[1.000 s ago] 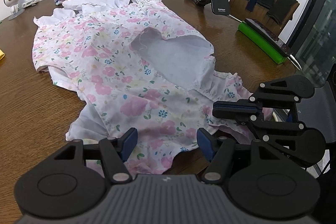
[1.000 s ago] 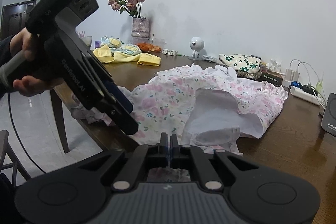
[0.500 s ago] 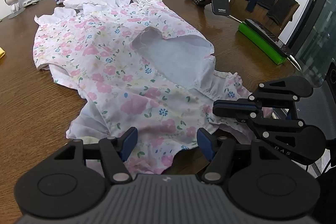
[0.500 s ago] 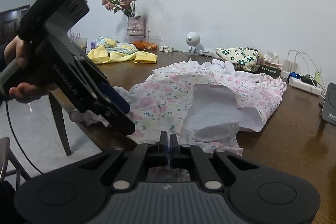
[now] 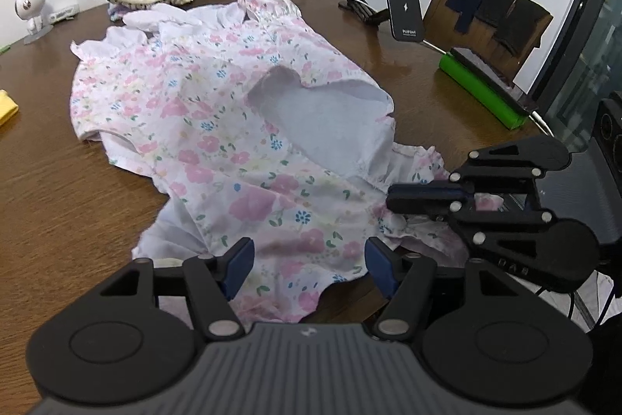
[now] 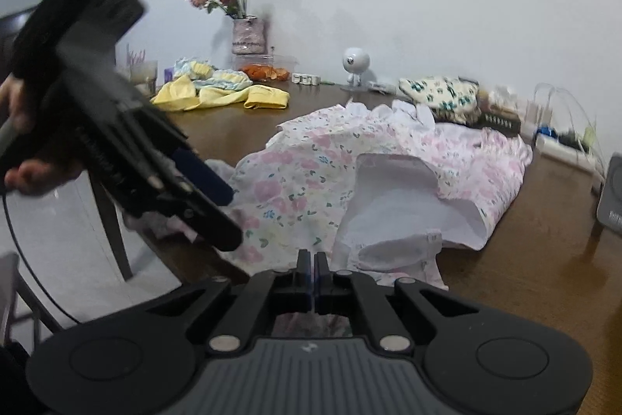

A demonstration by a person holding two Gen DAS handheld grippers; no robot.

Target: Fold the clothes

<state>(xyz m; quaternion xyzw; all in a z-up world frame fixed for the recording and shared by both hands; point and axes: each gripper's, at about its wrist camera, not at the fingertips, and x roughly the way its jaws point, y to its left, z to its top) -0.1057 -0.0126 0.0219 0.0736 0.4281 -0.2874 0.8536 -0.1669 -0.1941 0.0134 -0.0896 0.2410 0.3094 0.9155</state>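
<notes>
Clearly the fold is only starting: the floral dress (image 5: 241, 127) sprawls on the surface (image 5: 58, 189), the right hand-held gripper (image 5: 392, 199) pinched on its hem at four o'clock (fabric barely visible), the left hand-held gripper (image 5: 309, 265) gaping over the near edge; next, clamp there.

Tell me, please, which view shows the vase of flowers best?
The right wrist view: the vase stands clear against the wall at the table's far edge, its flowers fully visible. The left wrist view does not show it at all.

Two wrist fisheyes — close, angled down, sharing the dress (image 5: 241, 127).
</notes>
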